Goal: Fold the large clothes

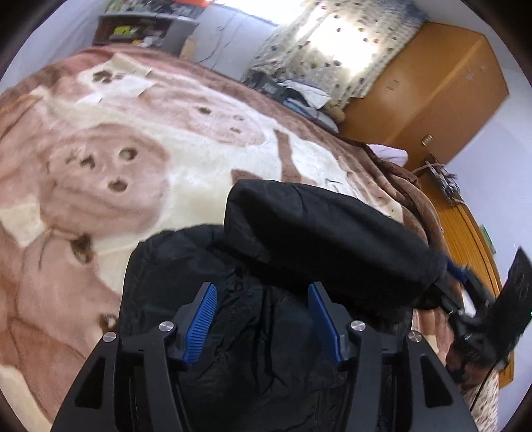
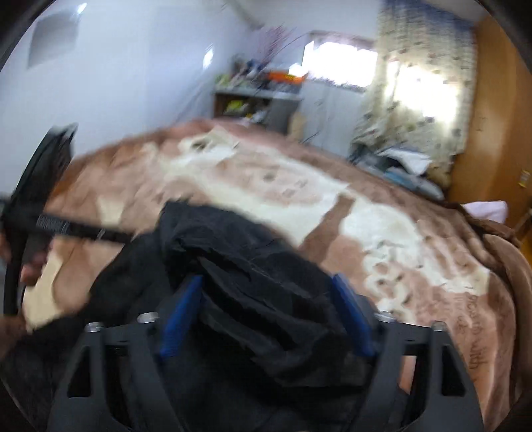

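A black padded jacket (image 1: 252, 315) lies bunched on the bed's brown and cream blanket (image 1: 139, 139). One sleeve (image 1: 326, 239) is lifted and stretches to the right. My left gripper (image 1: 262, 289) is open, its blue pads wide apart just above the jacket body. The right gripper's fingers (image 1: 455, 269) show at the sleeve's end at the right edge of the left wrist view. In the blurred right wrist view, my right gripper (image 2: 269, 282) has its pads wide apart with black sleeve fabric (image 2: 252, 272) bunched between them. Whether it grips the fabric is unclear. The left gripper (image 2: 43, 199) shows at the left there.
A wooden wardrobe (image 1: 432, 96) stands at the right. A curtained window (image 1: 335, 43) and a cluttered shelf (image 1: 146, 26) are beyond the bed. A pile of clothes (image 1: 299, 96) sits at the bed's far edge. The bed's right edge (image 1: 425, 206) drops toward a wooden floor.
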{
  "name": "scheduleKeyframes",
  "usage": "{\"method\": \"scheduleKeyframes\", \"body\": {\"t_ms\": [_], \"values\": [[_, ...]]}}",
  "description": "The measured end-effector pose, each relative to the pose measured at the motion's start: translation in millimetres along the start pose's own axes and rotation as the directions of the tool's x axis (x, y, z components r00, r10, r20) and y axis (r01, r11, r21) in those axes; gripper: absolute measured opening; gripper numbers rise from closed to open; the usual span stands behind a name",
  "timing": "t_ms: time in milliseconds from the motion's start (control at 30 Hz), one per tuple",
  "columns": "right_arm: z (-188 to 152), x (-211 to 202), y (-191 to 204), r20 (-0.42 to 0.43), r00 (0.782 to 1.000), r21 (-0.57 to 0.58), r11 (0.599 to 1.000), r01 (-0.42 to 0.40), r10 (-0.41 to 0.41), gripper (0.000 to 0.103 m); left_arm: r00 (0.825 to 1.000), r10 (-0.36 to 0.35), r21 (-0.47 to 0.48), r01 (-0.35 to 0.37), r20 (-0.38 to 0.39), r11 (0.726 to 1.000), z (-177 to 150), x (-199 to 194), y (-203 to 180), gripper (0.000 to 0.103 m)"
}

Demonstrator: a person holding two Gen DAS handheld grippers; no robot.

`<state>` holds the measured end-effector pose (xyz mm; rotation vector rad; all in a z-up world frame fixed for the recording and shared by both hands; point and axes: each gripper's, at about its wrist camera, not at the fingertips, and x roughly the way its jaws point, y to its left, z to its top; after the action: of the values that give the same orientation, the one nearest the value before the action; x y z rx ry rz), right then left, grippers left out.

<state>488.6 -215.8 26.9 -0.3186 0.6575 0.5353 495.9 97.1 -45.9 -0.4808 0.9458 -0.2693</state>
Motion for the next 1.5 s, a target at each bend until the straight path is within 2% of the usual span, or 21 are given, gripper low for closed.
{"method": "scheduleKeyframes", "body": {"t_ms": [33, 67, 100, 333, 433, 500, 567, 633, 700, 733, 833, 900, 967, 1033, 1100, 1167, 1200, 1267, 1367, 1400, 1500], "values": [[-6, 2, 2, -0.016, 1.000, -0.004, 1.000, 0.016, -0.016, 0.017, 1.000, 0.003, -0.013, -0.003, -0.011, 1.000, -3, 2, 3, 0.057], [-11, 4, 6, -0.031, 0.997, -0.012, 0.997, 0.075, -0.075, 0.012, 1.000, 0.011, -0.027, -0.011, -0.015, 1.000, -5, 3, 7, 0.057], [-18, 3, 10, -0.032, 0.995, -0.032, 0.995, 0.092, -0.093, 0.009, 1.000, 0.017, -0.038, -0.018, -0.021, 0.999, -8, 3, 10, 0.057], [-52, -55, 30, 0.043, 0.999, -0.072, 0.997, 0.036, -0.033, 0.007, 1.000, 0.025, -0.028, -0.026, -0.015, 0.999, -20, -21, 12, 0.057], [-83, -51, 61, -0.036, 0.998, -0.199, 0.979, 0.050, -0.058, 0.007, 0.999, 0.038, -0.030, -0.037, 0.034, 0.999, -23, -39, 10, 0.057], [-107, -35, 76, -0.099, 0.992, -0.240, 0.970, 0.047, -0.073, 0.007, 0.996, 0.050, -0.062, -0.045, 0.075, 0.997, -26, -49, 11, 0.058], [-126, -19, 84, -0.145, 0.988, -0.220, 0.975, 0.018, -0.051, 0.007, 0.997, 0.047, -0.076, -0.043, 0.061, 0.996, -28, -46, 7, 0.068], [-138, -5, 89, -0.179, 0.983, -0.193, 0.981, 0.002, -0.037, 0.007, 0.999, 0.043, -0.063, -0.041, 0.020, 0.997, -31, -35, -4, 0.069], [-143, 4, 84, -0.186, 0.982, -0.135, 0.991, 0.011, -0.036, 0.009, 0.998, 0.051, -0.026, -0.052, -0.031, 0.998, -32, -19, -19, 0.069], [-143, 5, 77, -0.197, 0.980, -0.078, 0.997, -0.010, -0.005, 0.017, 0.997, 0.059, -0.006, -0.059, -0.051, 0.998, -33, -11, -26, 0.069], [-135, -4, 60, -0.221, 0.970, 0.060, 0.994, -0.091, 0.102, 0.032, 0.994, 0.073, 0.081, -0.066, -0.084, 0.995, -36, 13, -52, 0.069], [-124, -27, 47, -0.146, 0.981, 0.096, 0.989, -0.117, 0.130, 0.032, 0.992, 0.079, 0.112, -0.068, -0.097, 0.991, -38, 27, -62, 0.069], [-112, -45, 25, -0.066, 0.983, 0.179, 0.971, -0.158, 0.172, 0.034, 0.984, 0.141, 0.156, -0.124, -0.106, 0.980, -41, 40, -67, 0.069], [-103, -54, -1, 0.015, 0.994, 0.286, 0.952, -0.110, 0.110, 0.053, 0.981, 0.163, 0.166, -0.145, -0.102, 0.975, -47, 47, -66, 0.069], [-100, -44, -18, 0.023, 1.000, 0.344, 0.939, 0.002, -0.010, 0.059, 0.978, 0.185, 0.192, -0.164, -0.095, 0.968, -51, 51, -64, 0.069], [-103, -18, -28, -0.044, 0.994, 0.357, 0.928, 0.107, -0.098, 0.059, 0.971, 0.214, 0.212, -0.188, -0.109, 0.959, -56, 60, -57, 0.069], [-106, -5, -29, -0.069, 0.991, 0.354, 0.925, 0.134, -0.117, 0.059, 0.962, 0.243, 0.202, -0.216, -0.122, 0.955, -59, 66, -49, 0.070], [-118, 24, -30, -0.125, 0.981, 0.347, 0.920, 0.181, -0.146, 0.059, 0.958, 0.258, 0.212, -0.228, -0.124, 0.950, -61, 72, -42, 0.071], [-142, 48, -34, -0.169, 0.978, 0.374, 0.910, 0.177, -0.121, 0.059, 0.958, 0.250, 0.188, -0.222, -0.141, 0.957, -64, 82, -28, 0.076], [-150, 46, -36, -0.171, 0.978, 0.376, 0.909, 0.179, -0.122, 0.058, 0.954, 0.260, 0.178, -0.233, -0.147, 0.956, -65, 85, -24, 0.085], [-166, 57, -26, -0.196, 0.968, 0.277, 0.938, 0.209, -0.158, 0.058, 0.955, 0.253, 0.172, -0.226, -0.154, 0.959, -71, 94, -15, 0.085]]}}
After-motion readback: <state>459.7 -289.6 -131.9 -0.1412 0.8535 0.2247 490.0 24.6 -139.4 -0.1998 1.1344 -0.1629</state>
